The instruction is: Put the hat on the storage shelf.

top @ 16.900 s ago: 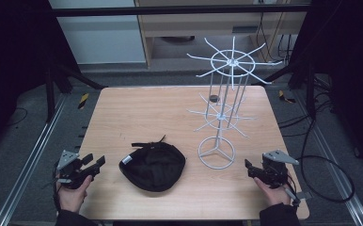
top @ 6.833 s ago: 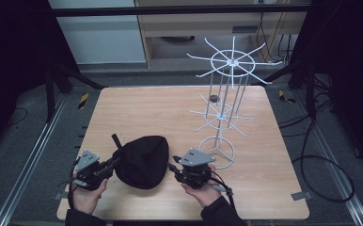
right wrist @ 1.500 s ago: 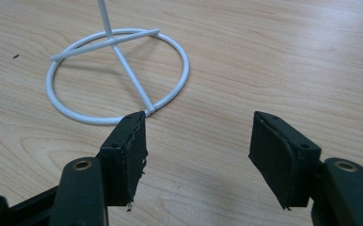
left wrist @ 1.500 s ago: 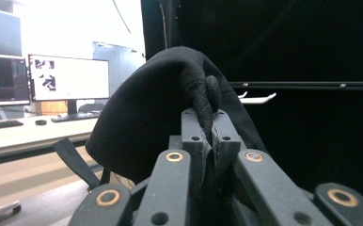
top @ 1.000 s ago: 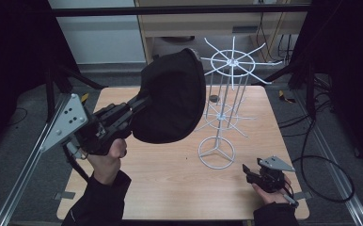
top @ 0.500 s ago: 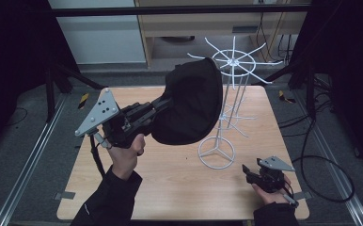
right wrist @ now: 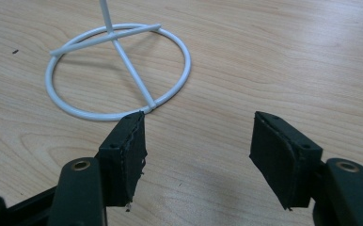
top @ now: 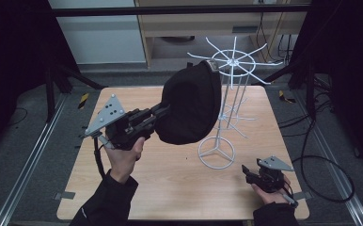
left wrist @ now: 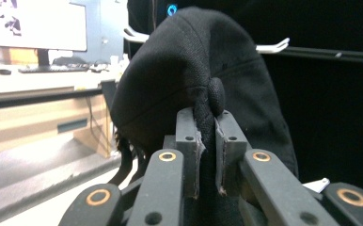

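My left gripper (top: 163,109) holds a black cap (top: 189,108) up in the air, against the left side of the white wire rack (top: 234,61). In the left gripper view, cap fabric (left wrist: 193,70) is pinched between the pads (left wrist: 189,136) just under the crown button. The jaws have just been opening slightly, with the fabric still between them. A white rack hook (left wrist: 271,46) pokes out behind the cap. My right gripper (top: 246,172) rests on the table at the front right, open and empty (right wrist: 198,141), pointing at the rack's ring base (right wrist: 118,75).
The wooden table (top: 170,188) bears the rack, whose ring base (top: 216,151) stands right of centre. Metal frame rails run along both sides of the table. A cable trails from the right gripper over the table's right edge.
My left gripper has carried the cap to the right and down, so its top edge now lies against the rack's upper ring. The right gripper has stayed put.
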Available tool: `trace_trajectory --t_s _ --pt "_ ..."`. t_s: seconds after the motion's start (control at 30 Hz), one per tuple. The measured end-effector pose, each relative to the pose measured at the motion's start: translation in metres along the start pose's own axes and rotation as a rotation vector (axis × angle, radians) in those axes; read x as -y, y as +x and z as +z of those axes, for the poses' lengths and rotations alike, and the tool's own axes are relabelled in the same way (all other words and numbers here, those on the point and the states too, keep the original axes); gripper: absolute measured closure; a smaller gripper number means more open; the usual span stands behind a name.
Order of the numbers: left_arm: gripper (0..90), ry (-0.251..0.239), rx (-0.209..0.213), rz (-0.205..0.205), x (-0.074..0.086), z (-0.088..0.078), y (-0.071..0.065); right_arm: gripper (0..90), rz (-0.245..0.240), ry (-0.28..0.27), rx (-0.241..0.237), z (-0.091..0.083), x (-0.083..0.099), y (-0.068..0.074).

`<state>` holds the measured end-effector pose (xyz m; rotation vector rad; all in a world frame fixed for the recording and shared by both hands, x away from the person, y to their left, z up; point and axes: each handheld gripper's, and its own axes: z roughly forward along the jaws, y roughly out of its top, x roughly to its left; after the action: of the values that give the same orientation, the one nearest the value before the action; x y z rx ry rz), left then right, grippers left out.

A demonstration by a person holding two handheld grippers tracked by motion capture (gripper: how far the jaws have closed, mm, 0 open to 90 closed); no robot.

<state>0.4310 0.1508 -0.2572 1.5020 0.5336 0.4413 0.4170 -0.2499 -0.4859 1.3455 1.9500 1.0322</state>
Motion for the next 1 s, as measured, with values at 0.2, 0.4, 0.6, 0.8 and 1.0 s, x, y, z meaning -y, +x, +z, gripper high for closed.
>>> trace_trajectory --t_s 0.2,0.4,0.6,0.8,1.0 --pt "81.5 0.052 -0.018 0.012 0.009 0.01 0.0 35.8 -0.003 0.0 0.003 0.0 0.0 0.0" --pt "81.3 0.09 -0.034 0.012 0.018 0.015 0.003 35.6 -0.002 0.001 0.0 0.001 0.0 0.0" --pt "80.8 0.111 -0.043 0.023 0.023 0.02 0.002 35.5 -0.001 0.004 -0.001 0.001 0.0 0.0" --pt "68.0 0.119 -0.052 0.044 0.024 0.017 -0.001 35.5 -0.001 0.002 -0.002 0.001 0.0 0.0" --pt "46.8 0.104 -0.065 0.064 0.027 -0.002 -0.004 35.0 0.005 0.001 0.003 0.001 0.001 -0.001"
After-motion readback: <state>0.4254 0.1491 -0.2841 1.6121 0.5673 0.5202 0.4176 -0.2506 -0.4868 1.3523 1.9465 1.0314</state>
